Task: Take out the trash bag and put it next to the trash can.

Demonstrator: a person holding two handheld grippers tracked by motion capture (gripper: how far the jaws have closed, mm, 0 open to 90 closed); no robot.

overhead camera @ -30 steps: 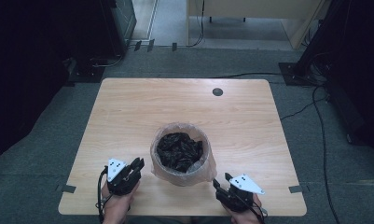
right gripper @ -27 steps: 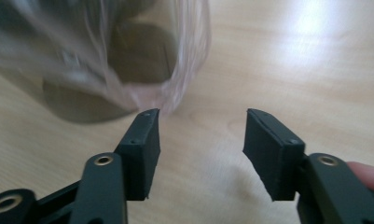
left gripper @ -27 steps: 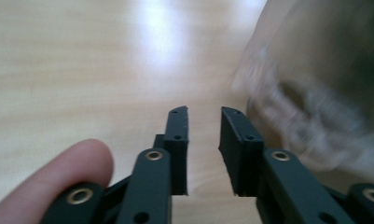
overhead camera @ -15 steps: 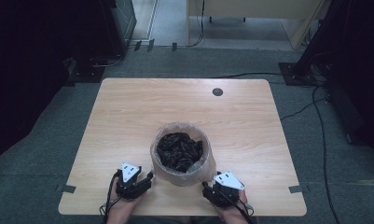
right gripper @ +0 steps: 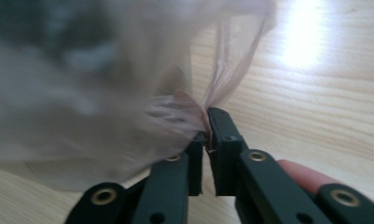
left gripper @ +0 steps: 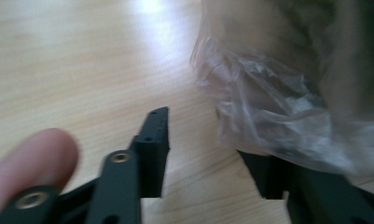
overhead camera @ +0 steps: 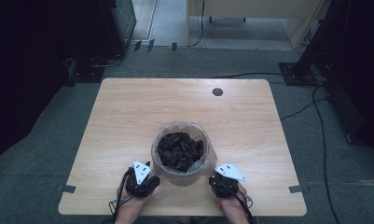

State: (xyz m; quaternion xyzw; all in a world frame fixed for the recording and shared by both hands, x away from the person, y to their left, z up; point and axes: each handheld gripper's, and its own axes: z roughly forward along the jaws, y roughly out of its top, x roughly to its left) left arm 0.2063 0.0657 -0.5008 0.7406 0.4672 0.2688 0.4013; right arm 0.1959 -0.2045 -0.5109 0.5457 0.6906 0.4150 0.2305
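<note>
- Desk [overhead camera: 128, 116] of pale wood grain with rounded corners carried the work; a small dark round grommet [overhead camera: 217, 92] sat near its far edge, and bits of dark tape [overhead camera: 68, 189] marked the near corners.
- Grey carpet floor [overhead camera: 49, 144] surrounded the desk, with black cables [overhead camera: 322, 135] trailing across it on the right and dark equipment standing along both sides of the room.
- A round bin [overhead camera: 180, 152] stood near the front edge of the desk, about midway between the two hands, lined with a thin, translucent plastic bag [left gripper: 268, 107] whose rim folded out over the top.
- Inside the bin lay a crumpled black mass [overhead camera: 180, 150], glossy and wrinkled; what it was could not be told.
- In the gripper views the bag looked cloudy and creased, with a faint pinkish tint where it stretched thin.
- The left gripper [overhead camera: 145, 179] sat just beside the bin's left side, jaws partly apart after just having been closing; the bag's loose film draped over one jaw, but the pads did not press on it.
- The right gripper [right gripper: 207, 135] was at the bin's right side, jaws closed tight on a gathered pinch of the bag, which rose taut from between the tips.
- A fingertip [left gripper: 31, 163] showed beside the left gripper's frame.
</note>
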